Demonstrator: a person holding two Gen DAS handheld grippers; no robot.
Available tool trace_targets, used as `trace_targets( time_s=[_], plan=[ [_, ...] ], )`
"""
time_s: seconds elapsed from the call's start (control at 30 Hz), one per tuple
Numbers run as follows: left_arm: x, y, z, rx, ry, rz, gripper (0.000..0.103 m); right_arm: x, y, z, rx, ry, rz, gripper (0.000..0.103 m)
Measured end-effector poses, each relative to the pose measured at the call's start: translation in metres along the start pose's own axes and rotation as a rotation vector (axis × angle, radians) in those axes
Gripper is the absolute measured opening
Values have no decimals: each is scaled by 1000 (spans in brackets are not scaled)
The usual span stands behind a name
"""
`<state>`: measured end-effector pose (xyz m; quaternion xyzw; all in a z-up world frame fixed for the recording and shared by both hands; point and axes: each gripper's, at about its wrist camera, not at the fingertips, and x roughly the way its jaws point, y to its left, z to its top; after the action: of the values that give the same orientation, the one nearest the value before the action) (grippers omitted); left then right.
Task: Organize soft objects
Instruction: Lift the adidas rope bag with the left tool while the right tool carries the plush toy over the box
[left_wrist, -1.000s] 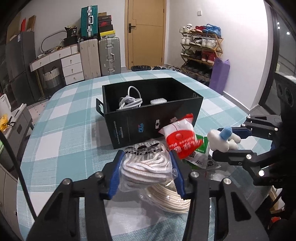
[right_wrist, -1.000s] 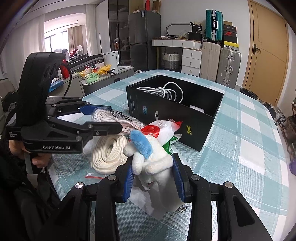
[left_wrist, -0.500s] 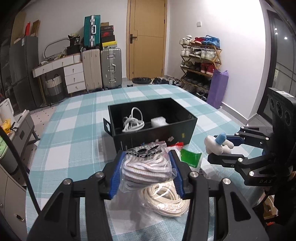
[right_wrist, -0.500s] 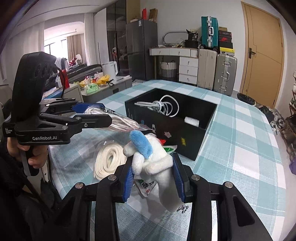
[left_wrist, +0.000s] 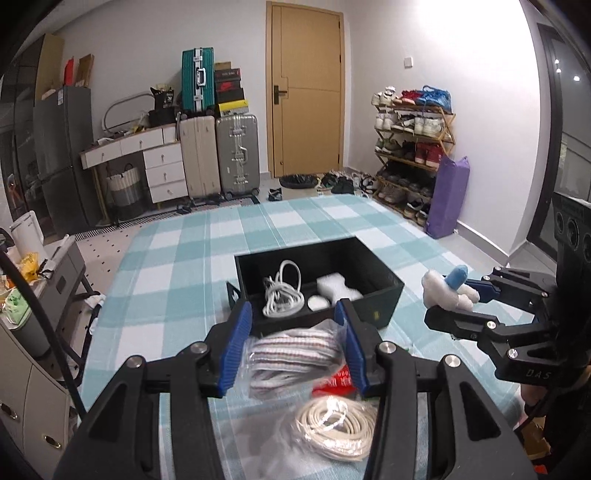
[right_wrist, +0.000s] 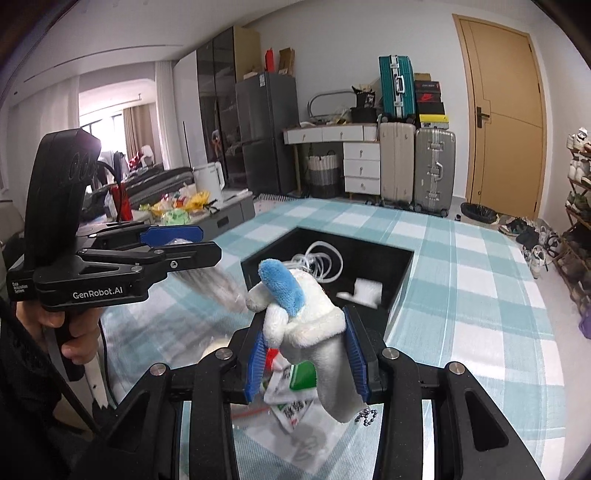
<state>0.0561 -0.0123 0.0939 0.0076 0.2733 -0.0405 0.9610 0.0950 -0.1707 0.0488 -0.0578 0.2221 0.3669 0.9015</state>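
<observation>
Checked teal-and-white cloth covers the table (left_wrist: 177, 266), and near its middle stands an open black box (left_wrist: 317, 284), which serves as the landmark for everything else. Inside the box lie a loose white cable (left_wrist: 282, 295), a small round white item beside it and a white foam piece (left_wrist: 338, 290) toward the right wall.

On the near side of the box, the left gripper (left_wrist: 295, 345) is clamped on a clear bag of striped rope (left_wrist: 291, 350), held above the cloth with the bag's front close to the box's near wall. Below and nearer than that bag, a bagged coil of cream rope (left_wrist: 334, 430) lies on the cloth, with a red packet (left_wrist: 334, 378) just beside it, between coil and box.

To the right of the box, the right gripper (right_wrist: 304, 345) is closed around a white plush toy with a blue ear (right_wrist: 303, 306), held up in the air short of the box's near rim. Under it, on the cloth, lies a green-and-white packet (right_wrist: 295, 391).
</observation>
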Motion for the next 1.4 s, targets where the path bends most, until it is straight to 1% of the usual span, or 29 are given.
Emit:
trace_targets(
  time_s=[0.03,0.07,0.17,0.27,0.4,0.43,0.5,0.53,0.6,0.63,0.67,0.73,0.8,0.87,0.93,1.07,1.17,1.27,1.3,1.37,1.4],
  plan=[
    [-1,2,3,-3,-8,-2,39,-1,0,3,0,-11,-4,39],
    [0,3,4,-5,-10,-4,36,-1,1,6,-1,-17,-6,39],
    [1,8,10,-22,-21,-12,35,0,2,13,4,-29,-3,39],
    [6,10,13,-27,-19,-24,27,1,2,18,8,-40,1,39],
    [9,16,4,-22,11,-38,28,4,4,21,0,-30,1,39],
    [10,18,1,-25,22,-45,31,4,4,20,-2,-28,2,39],
    [10,25,-9,-35,48,-56,46,5,4,18,0,-18,7,39],
    [11,27,-13,-37,63,-53,63,5,3,17,1,-17,5,39],
    [10,31,-25,-26,96,-39,66,6,2,14,6,-12,4,39],
    [10,32,-28,-20,108,-41,72,7,2,13,7,-10,4,39],
    [11,33,-35,-10,135,-36,82,7,2,12,10,-8,5,39],
    [11,33,-45,0,158,-38,85,8,1,10,14,-6,4,39],
    [15,34,-56,0,197,-56,85,9,0,9,17,-5,5,39],
    [22,36,-66,-10,241,-52,85,10,0,8,18,-2,7,39],
    [26,39,-73,-25,267,-52,85,10,0,8,17,0,7,39],
    [34,45,-85,-68,314,-96,84,12,-1,7,16,3,6,39],
    [38,48,-90,-112,329,-109,76,13,-1,7,17,5,7,39],
    [38,51,-92,-158,333,-152,49,14,-1,7,16,7,7,39],
    [38,52,-93,-165,333,-154,48,14,-1,6,16,6,7,39],
    [36,52,-93,-172,324,-157,39,14,-1,6,16,6,8,39],
    [34,52,-92,-175,315,-154,36,14,0,6,15,5,7,39]
  ],
)
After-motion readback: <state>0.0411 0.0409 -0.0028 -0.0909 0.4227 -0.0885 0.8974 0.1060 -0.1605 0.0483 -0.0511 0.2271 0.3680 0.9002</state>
